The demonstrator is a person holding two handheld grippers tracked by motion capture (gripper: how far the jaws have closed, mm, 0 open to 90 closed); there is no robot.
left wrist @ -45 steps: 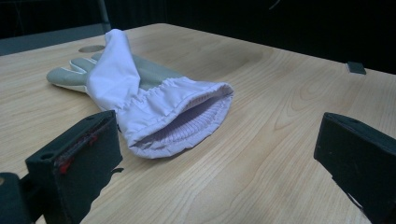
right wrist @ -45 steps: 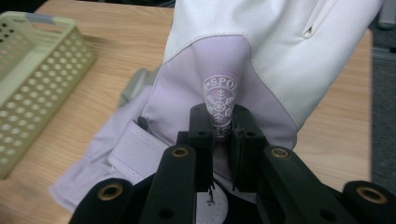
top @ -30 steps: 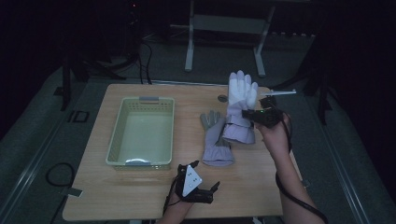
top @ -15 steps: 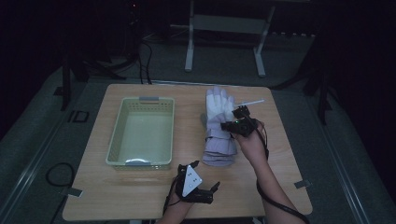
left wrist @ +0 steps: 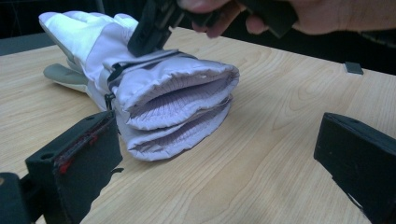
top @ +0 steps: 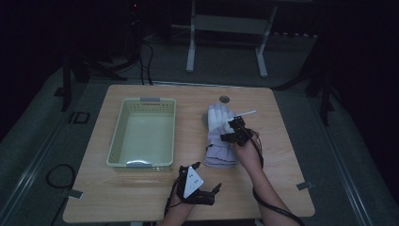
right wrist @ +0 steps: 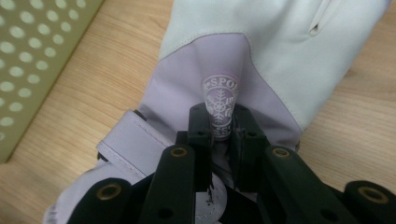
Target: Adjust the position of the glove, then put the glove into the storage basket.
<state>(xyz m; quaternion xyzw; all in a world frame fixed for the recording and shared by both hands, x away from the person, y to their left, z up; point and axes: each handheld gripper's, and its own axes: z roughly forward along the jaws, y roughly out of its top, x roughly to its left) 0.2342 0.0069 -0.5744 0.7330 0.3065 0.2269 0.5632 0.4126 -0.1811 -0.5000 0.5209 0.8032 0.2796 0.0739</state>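
Note:
Two pale lilac-and-white winter gloves lie stacked right of the table's centre, the top glove (top: 217, 123) resting on the lower glove (left wrist: 180, 137). Their ribbed cuffs face the left gripper view. My right gripper (top: 234, 133) points down on the top glove (right wrist: 261, 56). The right gripper (right wrist: 218, 122) is shut on a pinched fold of its lilac back, right at the snowflake logo. My left gripper (top: 207, 176) rests near the table's front edge, just in front of the cuffs. The left gripper (left wrist: 217, 154) is open, with nothing between its jaws.
A pale green perforated basket (top: 117, 141) stands to the left of the gloves, and its wall (right wrist: 37, 56) appears in the right gripper view. A thin white stick (top: 245, 113) and a round grommet (top: 224, 99) lie beyond the gloves. A metal stand (top: 226, 28) is behind the table.
My right gripper has come down and to the left with the glove, which was hanging in the air; it now lies on the other glove. The left gripper has not moved.

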